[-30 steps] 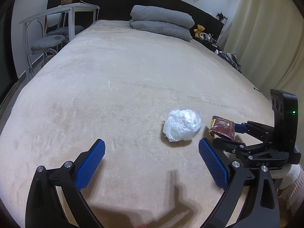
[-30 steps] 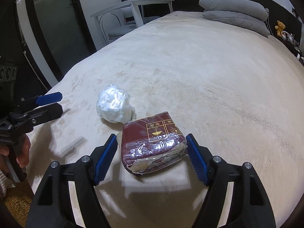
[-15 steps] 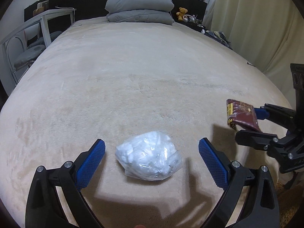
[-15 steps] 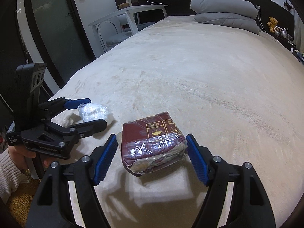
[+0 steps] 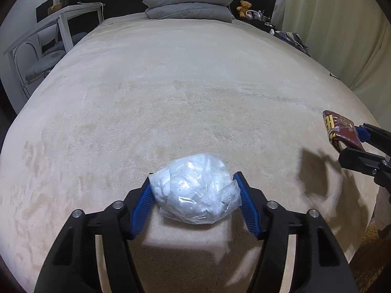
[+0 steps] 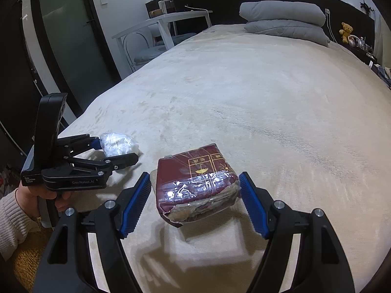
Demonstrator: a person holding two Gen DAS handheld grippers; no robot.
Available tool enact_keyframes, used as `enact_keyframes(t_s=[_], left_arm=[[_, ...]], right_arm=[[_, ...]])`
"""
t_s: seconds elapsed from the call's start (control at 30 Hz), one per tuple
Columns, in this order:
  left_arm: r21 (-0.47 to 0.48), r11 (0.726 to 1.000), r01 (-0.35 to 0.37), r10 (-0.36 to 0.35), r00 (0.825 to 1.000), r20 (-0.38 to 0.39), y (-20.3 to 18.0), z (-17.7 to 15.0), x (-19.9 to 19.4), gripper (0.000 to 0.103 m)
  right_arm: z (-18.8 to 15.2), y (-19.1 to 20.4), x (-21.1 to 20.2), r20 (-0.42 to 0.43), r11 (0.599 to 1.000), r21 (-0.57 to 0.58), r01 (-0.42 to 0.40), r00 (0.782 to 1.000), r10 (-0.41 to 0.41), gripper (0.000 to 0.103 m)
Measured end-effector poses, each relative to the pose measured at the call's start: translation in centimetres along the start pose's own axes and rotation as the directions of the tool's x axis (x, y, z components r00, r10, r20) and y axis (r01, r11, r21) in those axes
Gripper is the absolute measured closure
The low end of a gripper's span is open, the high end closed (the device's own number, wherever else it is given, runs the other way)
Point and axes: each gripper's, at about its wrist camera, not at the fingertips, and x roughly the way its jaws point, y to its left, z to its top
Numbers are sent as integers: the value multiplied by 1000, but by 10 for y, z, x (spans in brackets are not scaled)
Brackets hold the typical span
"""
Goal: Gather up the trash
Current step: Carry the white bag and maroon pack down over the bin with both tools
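- Beige plush bed cover (image 5: pixel 195 92): soft, gives under load; both trash items at its near edge.
- Maroon film-wrapped packet (image 6: pixel 198 183): light, boxy, slick torn film. Right gripper (image 6: pixel 195 202) pads flank its sides; contact unclear, cannot tell if clamped. Appears raised, shadow beneath.
- Crumpled clear plastic bag wad (image 5: pixel 195 190): v. light, squashy, slippery; take across middle. Left gripper (image 5: pixel 193 202) pads pressed on both sides, gripping.
- Right view only: left hand (image 6: pixel 46 195) on handle. Left view only: packet's yellow-printed end.

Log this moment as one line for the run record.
left gripper: shut on white plastic bag | right gripper: shut on maroon packet, lifted | surface: beige bed | step: both trash items gripped
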Motion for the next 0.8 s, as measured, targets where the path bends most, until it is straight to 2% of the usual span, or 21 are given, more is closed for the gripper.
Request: enact_keyframes(t_s=[0.8], left_arm=[[16,999,41,-43,991,124,-28,-30,-68,46]], right_arm=[[-27,8,-33,45,995,98,12,999,-17,30]])
